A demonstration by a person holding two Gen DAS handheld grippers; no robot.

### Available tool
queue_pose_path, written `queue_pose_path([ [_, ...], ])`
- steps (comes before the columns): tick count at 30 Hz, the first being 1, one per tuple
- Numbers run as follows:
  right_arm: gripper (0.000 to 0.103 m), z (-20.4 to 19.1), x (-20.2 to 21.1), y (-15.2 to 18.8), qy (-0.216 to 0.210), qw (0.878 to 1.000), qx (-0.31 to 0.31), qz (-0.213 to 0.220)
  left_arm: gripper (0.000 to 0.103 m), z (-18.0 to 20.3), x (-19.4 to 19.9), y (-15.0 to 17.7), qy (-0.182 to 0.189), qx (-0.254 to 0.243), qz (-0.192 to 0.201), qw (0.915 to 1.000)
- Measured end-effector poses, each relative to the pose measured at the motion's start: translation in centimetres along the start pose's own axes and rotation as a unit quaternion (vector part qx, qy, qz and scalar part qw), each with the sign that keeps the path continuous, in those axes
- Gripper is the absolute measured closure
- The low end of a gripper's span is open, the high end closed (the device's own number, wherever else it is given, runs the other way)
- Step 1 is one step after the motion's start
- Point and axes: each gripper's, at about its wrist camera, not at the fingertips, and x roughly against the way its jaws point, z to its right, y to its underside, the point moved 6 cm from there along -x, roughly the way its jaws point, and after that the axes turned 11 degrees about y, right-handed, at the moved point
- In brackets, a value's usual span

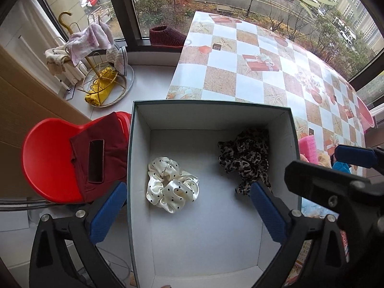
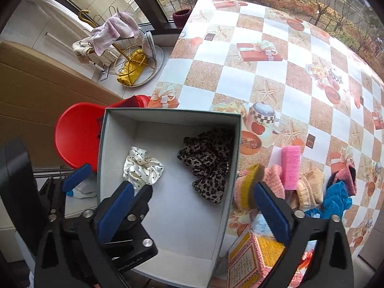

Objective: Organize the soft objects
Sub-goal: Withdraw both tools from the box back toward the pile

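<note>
Two scrunchies are seen lying on the floor of the open box (image 1: 290, 129): the cream polka-dot scrunchie (image 1: 171, 187) near the middle and the leopard-print scrunchie (image 1: 247, 160) toward the right wall, the two well apart. The left gripper (image 1: 189, 212) is held above the box with its fingers (image 1: 108, 213) spread wide and nothing between them; the cream scrunchie is seen lying below the gap, untouched. The right gripper (image 2: 194, 212) is likewise released and empty, its fingers (image 2: 272, 212) straddling the right wall of the box, one over the interior and one over the counter (image 2: 276, 76). Just beside that wall, on the counter, a pile of soft items (image 2: 300, 187) is left to be sorted, among them a pink sponge (image 2: 291, 166), knitted pieces and a blue scrunchie (image 2: 336, 200). From here, trouble is judged most likely at the next pick: several pieces lie tangled and touching, so two could be pinched together or a neighbour dragged off the counter edge. The box wall could also be struck or the box shoved by a spread finger, since the two grippers are crowded close together above it. A loosely gripped slippery fabric could be dropped outside the box.
</note>
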Motion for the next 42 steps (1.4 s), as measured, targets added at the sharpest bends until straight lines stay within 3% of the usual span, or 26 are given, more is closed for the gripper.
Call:
queue_pose_path([
  [32,0.001,0.7,4.6,1.5,-0.023,0.999,-0.01,0.029,0.0,1.6,3.4,1.3,-0.032,-0.006,0.008,0.9994],
  [42,0.001,1.2,5.1,2.1,-0.037,0.999,-0.016,0.033,0.0,2.0,3.3,2.0,-0.039,-0.005,-0.006,0.9992],
])
